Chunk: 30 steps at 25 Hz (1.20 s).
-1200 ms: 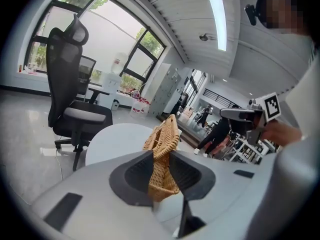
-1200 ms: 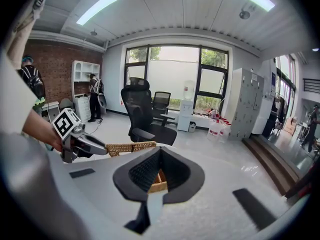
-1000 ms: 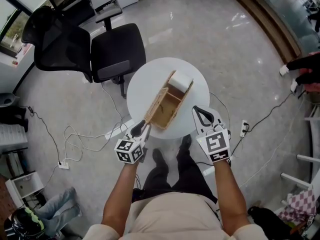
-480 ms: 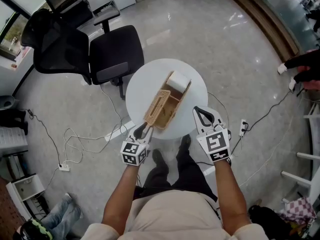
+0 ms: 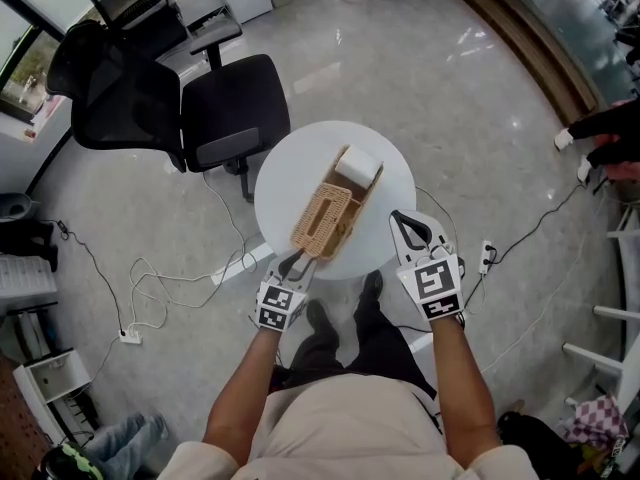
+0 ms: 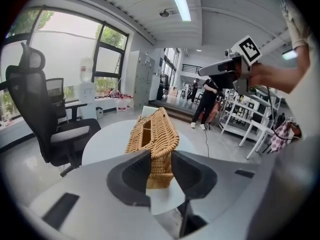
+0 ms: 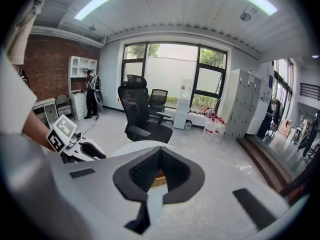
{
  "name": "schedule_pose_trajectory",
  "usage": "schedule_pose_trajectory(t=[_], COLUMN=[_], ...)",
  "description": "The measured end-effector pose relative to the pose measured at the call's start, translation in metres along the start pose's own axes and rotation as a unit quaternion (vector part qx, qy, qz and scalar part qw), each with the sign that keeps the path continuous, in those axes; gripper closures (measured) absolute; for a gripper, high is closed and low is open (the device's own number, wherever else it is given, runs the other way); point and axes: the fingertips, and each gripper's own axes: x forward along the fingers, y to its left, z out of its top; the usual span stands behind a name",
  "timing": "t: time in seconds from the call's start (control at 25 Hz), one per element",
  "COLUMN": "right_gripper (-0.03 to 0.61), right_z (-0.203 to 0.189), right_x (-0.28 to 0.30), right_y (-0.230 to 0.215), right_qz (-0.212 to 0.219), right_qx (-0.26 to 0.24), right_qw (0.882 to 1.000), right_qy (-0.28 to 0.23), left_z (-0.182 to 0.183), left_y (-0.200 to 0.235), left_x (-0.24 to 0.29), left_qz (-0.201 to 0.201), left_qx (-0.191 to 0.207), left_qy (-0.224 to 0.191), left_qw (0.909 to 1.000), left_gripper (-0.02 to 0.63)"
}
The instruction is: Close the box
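A wicker box [image 5: 325,218] lies on the round white table [image 5: 275,183], a white object [image 5: 358,166] at its far end. Its wicker lid [image 6: 156,129] rests slanted over the box, a dark slot still showing on the left side. My left gripper [image 5: 297,263] is at the box's near end. Its jaws [image 6: 161,153] have just been opening, and the lid's near edge still fills the gap between them. My right gripper [image 5: 398,218] hovers to the right of the box, above the table's near edge, shut and empty [image 7: 160,151].
A black office chair [image 5: 200,98] stands just beyond the table on the left. Cables [image 5: 150,278] trail over the floor at the left, and another runs to a socket strip [image 5: 488,256] at the right. People stand far off in the room.
The lid has swung down from upright to lying over the box. My left gripper has moved right toward the box's near end and rolled. The right gripper has stayed put.
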Motion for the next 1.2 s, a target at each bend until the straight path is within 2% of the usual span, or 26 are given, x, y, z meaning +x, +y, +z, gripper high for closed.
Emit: schedule_pose_trajectory(t=[0.2,0.48,0.64,0.76,0.92,1.08,1.2], right_gripper=[0.584,0.584,0.584,0.584,0.584,0.584,0.584], right_z=[0.013,0.028,0.035,0.042,0.054,0.069,0.080], right_x=[-0.003,-0.006,-0.008,-0.009,-0.011,-0.014,-0.018], right_y=[-0.009,-0.013,-0.015,-0.013,-0.009,-0.004,0.002], right_qz=[-0.008,-0.017,-0.021,-0.022,-0.019,-0.006,0.009], right_qx=[-0.002,-0.008,-0.011,-0.017,-0.023,-0.019,-0.008], right_qw=[1.000,1.000,1.000,1.000,0.999,0.999,0.999], right_qy=[-0.004,-0.010,-0.010,-0.010,-0.016,-0.030,-0.046], left_z=[-0.003,-0.016,-0.024,-0.014,0.026,0.082,0.131], left_y=[0.002,-0.006,-0.008,-0.006,0.002,0.024,0.040], left_x=[0.005,0.013,0.018,0.012,-0.009,-0.038,-0.070], left_qz=[-0.023,-0.076,-0.103,-0.112,-0.109,-0.084,-0.057], left_qx=[0.004,0.061,0.050,0.043,0.022,0.012,0.021], left_qy=[0.013,0.063,0.090,0.089,0.054,-0.018,-0.084], left_qw=[0.9996,0.9933,0.9894,0.9888,0.9923,0.9962,0.9946], left_gripper=[0.509,0.502,0.503,0.505,0.523,0.549,0.565])
